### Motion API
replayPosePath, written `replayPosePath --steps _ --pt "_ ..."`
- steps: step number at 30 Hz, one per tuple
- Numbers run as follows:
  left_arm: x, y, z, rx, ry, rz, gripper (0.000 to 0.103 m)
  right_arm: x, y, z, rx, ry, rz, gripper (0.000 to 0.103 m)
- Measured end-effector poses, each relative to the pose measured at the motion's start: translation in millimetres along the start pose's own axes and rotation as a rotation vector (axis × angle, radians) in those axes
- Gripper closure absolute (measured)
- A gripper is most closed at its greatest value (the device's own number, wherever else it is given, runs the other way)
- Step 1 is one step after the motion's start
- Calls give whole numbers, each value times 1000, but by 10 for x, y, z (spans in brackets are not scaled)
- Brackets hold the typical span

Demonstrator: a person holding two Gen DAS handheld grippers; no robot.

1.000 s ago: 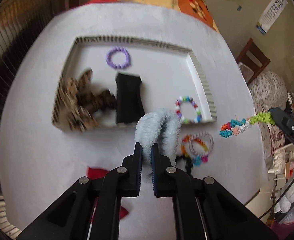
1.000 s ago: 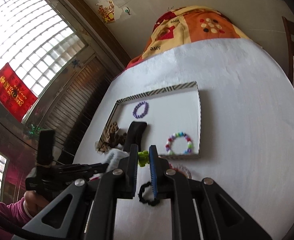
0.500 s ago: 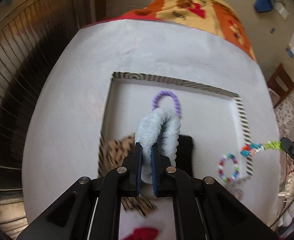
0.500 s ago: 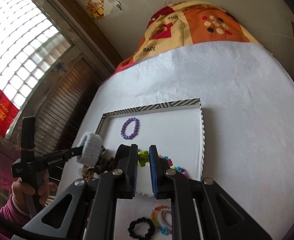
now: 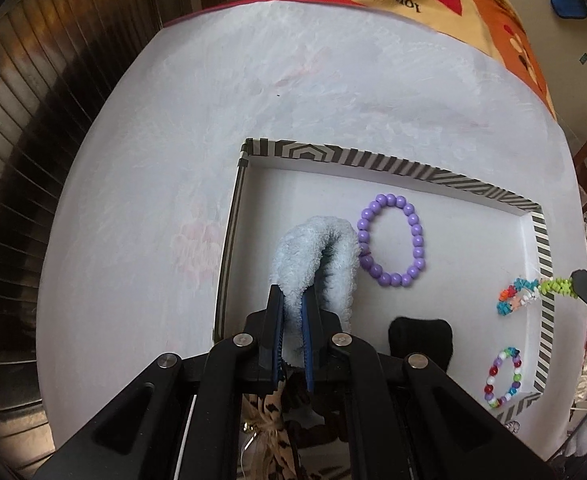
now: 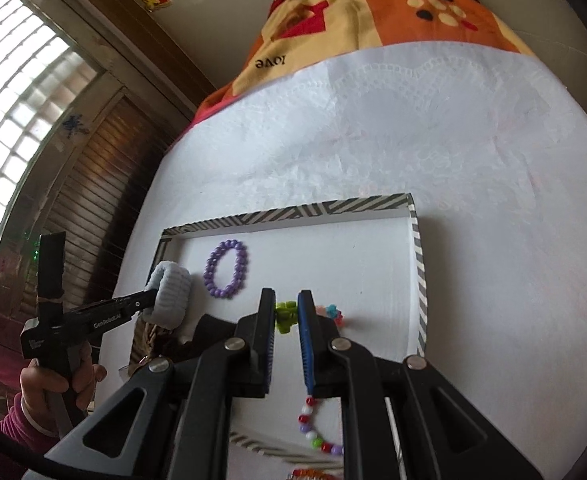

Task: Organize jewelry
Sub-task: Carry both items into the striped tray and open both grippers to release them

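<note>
My left gripper (image 5: 292, 300) is shut on a fluffy pale-blue scrunchie (image 5: 317, 254), held over the left part of a shallow white tray with a striped rim (image 5: 357, 158). In the right wrist view the same scrunchie (image 6: 169, 294) hangs from the left gripper (image 6: 149, 300) near the tray's left corner. My right gripper (image 6: 286, 312) is shut on the green end of a multicoloured flower-bead bracelet (image 6: 285, 316), over the tray's middle; from the left wrist view that bracelet (image 5: 521, 298) dangles above the tray's right rim. A purple bead bracelet (image 5: 391, 240) lies in the tray.
Also in the tray: a black fabric piece (image 5: 419, 336), a multicoloured round-bead bracelet (image 5: 503, 378) and a leopard-print bow (image 5: 269, 432) under the left gripper. A hand in a magenta sleeve (image 6: 59, 384) holds the left gripper. An orange patterned cloth (image 6: 373, 8) lies beyond the white tabletop (image 6: 473, 152).
Both grippers have moved forward over the tray and lower, each carrying its item. The scrunchie now hangs beside the purple bracelet; the flower bracelet has crossed from outside the tray's right rim.
</note>
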State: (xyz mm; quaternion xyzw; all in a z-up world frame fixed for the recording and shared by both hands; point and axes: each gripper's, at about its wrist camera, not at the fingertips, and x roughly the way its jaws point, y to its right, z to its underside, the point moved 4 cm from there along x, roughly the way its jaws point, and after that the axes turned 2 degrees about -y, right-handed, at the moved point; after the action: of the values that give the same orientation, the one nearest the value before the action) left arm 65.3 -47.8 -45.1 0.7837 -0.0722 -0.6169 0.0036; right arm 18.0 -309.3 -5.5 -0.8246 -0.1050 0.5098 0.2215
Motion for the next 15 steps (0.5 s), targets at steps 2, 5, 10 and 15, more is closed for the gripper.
replayPosePath --steps 2,5,10,15 --pt "26 -5 -29 -2 0 0 103 51 10 -40 3 -2 5 91" --pt "58 -30 -77 -8 -3 3 103 136 53 -109 13 -1 16 91" --pt "96 -64 -138 -24 -3 8 103 309 131 -207 31 -9 33 91" --pt "120 -79 -155 -45 -4 17 102 452 216 -296 55 -10 48 91"
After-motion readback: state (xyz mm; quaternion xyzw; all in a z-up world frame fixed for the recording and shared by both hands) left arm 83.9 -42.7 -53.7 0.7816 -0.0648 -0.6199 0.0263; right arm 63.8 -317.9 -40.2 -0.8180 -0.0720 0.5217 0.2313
